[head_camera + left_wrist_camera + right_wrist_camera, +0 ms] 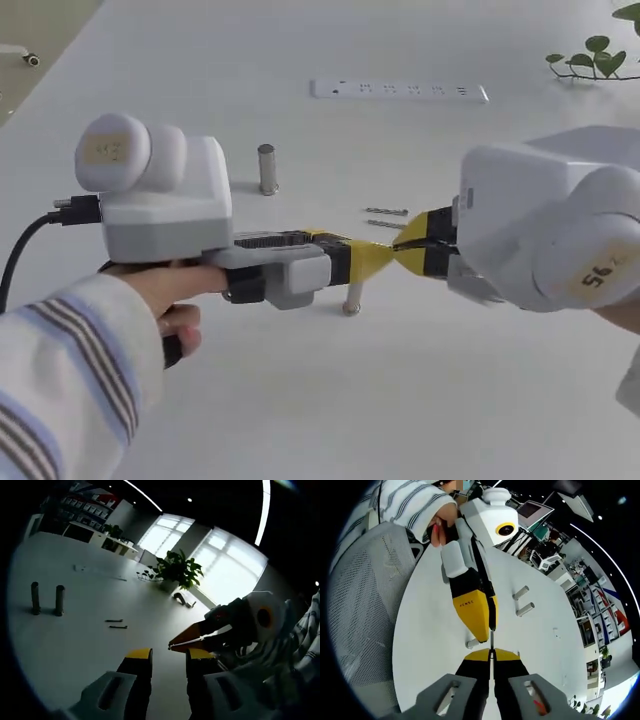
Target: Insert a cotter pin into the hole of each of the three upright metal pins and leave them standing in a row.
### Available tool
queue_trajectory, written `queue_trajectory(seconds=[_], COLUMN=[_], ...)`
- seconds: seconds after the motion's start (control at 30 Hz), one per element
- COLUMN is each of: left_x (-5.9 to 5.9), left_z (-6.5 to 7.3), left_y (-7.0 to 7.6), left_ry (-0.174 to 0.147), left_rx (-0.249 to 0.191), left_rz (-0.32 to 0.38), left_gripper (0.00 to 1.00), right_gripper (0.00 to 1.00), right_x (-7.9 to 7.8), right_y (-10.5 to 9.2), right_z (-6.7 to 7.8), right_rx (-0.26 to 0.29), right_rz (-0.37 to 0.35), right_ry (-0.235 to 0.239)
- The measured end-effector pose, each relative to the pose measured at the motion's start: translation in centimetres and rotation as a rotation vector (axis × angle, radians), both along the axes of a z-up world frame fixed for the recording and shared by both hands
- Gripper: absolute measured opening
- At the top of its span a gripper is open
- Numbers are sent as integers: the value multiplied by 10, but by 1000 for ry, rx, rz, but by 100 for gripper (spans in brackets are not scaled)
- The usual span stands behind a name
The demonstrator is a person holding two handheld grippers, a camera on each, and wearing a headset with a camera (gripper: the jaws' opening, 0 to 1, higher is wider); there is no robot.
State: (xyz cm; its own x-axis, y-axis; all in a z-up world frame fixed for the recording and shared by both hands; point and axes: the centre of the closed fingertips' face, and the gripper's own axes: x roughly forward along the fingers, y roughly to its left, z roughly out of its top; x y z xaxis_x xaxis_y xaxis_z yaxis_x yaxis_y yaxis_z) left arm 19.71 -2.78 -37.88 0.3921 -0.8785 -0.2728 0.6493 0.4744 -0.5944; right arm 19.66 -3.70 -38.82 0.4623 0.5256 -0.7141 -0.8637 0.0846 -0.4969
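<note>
Right tongs (491, 653) pinch a cotter pin (491, 642), its tip beside left tongs (169, 653).

Left gripper (384, 258) facing right gripper (408, 247) (clamped)

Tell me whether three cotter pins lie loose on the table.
No, just two loose cotter pins lie on the table, while the right gripper pinches a third cotter pin.

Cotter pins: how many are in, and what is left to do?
Done: none; the upright metal pins look bare. In hand: one cotter pin pinched in the right claw, tip to tip with the open left claw. Left: two spare cotter pins lie on the table, so all three insertions remain.
</note>
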Motion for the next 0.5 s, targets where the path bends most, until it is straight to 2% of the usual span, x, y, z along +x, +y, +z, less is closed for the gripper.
queue_trajectory(seconds=[0.1,0.3,0.5], left_x=[-2,-3,-4], left_z=[1,1,-1], left_y=[-2,-3,-3], left_ry=[6,23,37], left_rx=[-7,-17,-18], left_rz=[-8,-5,-1], left_gripper=[15,7,2], right_gripper=[0,0,0], right_x=[-2,-4,-8], right_y=[3,4,7], right_z=[3,2,2], right_rx=[18,12,12], right_rz=[3,14,26], right_ry=[-8,-16,-19])
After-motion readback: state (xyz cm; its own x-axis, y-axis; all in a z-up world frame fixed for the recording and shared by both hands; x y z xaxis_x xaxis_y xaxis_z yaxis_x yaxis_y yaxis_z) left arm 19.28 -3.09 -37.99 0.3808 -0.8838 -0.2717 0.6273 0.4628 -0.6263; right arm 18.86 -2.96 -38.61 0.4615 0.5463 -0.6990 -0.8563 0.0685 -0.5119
